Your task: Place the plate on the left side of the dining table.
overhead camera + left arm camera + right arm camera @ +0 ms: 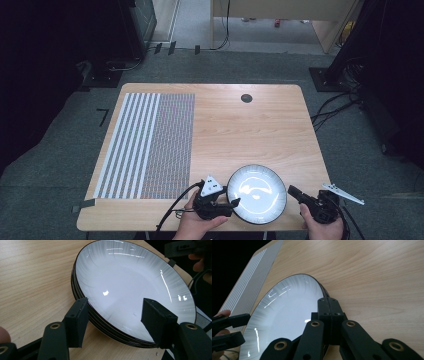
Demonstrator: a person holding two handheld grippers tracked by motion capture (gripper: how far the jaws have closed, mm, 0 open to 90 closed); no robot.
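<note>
Wooden counter (240,125) with a striped mat (150,145) lying on the left and stacked plates (256,194) at the near edge.

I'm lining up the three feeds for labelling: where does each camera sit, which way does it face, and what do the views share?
High view: fixed above the person's side, looking forward and down on the wooden table; both hands, the left gripper and the right gripper enter from below.
Left gripper view: rides the left gripper, looking along its parted jaws at the stack of plates.
Right gripper view: rides the right gripper, jaws together, over the plates' rim toward the striped mat.
Shared: all show the plates; the high and right gripper views share the mat.
</note>
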